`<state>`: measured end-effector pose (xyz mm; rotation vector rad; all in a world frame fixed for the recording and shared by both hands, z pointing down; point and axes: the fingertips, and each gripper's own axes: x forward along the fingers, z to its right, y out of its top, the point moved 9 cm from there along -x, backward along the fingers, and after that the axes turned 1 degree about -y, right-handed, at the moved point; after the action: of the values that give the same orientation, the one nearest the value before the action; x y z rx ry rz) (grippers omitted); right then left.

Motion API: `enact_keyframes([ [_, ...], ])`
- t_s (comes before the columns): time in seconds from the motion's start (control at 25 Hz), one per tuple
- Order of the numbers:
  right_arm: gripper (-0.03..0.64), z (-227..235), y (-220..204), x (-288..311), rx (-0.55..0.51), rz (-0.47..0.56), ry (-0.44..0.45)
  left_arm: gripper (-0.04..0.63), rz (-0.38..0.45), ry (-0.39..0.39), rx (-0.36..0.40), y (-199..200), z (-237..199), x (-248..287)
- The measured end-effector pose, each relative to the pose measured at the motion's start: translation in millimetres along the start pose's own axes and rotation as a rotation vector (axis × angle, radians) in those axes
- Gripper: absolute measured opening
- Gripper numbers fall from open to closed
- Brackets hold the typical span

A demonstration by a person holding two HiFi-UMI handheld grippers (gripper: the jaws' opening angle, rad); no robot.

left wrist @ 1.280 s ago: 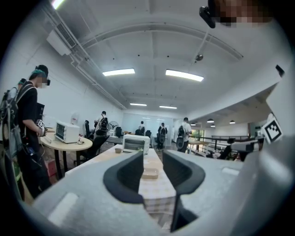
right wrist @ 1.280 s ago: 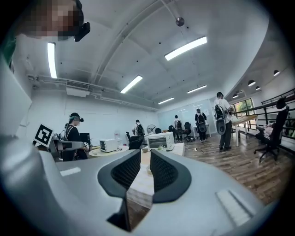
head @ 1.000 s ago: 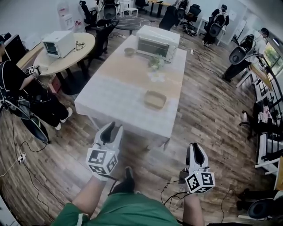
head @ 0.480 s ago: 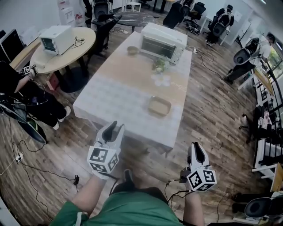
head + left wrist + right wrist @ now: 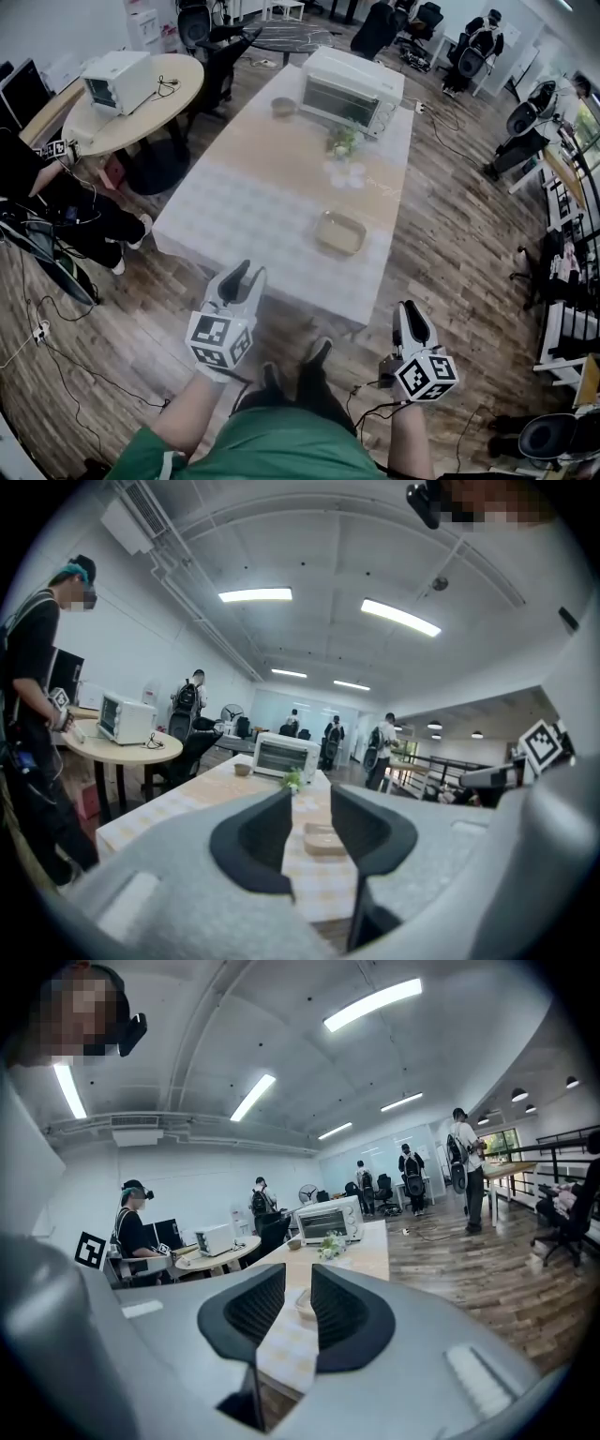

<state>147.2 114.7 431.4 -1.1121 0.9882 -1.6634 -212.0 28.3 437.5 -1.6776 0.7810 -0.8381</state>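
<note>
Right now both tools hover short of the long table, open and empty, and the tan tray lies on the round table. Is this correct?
Not quite. The tan tray lies on the long table, toward its right side, as the head view shows. The left tool and the right tool do hover short of that table, open and empty.

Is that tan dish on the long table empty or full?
Empty: the tan dish shows only its bare inside from the head view.

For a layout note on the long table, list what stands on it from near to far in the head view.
Shallow tan dish → small green plant → white toaster oven.
</note>
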Motion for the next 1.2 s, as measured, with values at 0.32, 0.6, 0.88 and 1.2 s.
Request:
enact_keyframes([
  [0.32, 0.11, 33, 9, 69, 0.065, -0.059, 0.096, 0.129, -0.017, 0.06, 0.007, 5, -3, 41],
  [0.6, 0.112, 88, 15, 134, 0.154, -0.146, 0.157, 0.129, -0.04, 0.111, 0.013, 13, 6, 100],
  [0.88, 0.112, 146, 17, 195, 0.208, -0.246, 0.207, 0.129, -0.082, 0.153, 0.01, 10, 24, 163],
  [1.2, 0.112, 180, 0, 244, 0.223, -0.344, 0.239, 0.129, -0.147, 0.163, 0.001, -8, 33, 202],
])
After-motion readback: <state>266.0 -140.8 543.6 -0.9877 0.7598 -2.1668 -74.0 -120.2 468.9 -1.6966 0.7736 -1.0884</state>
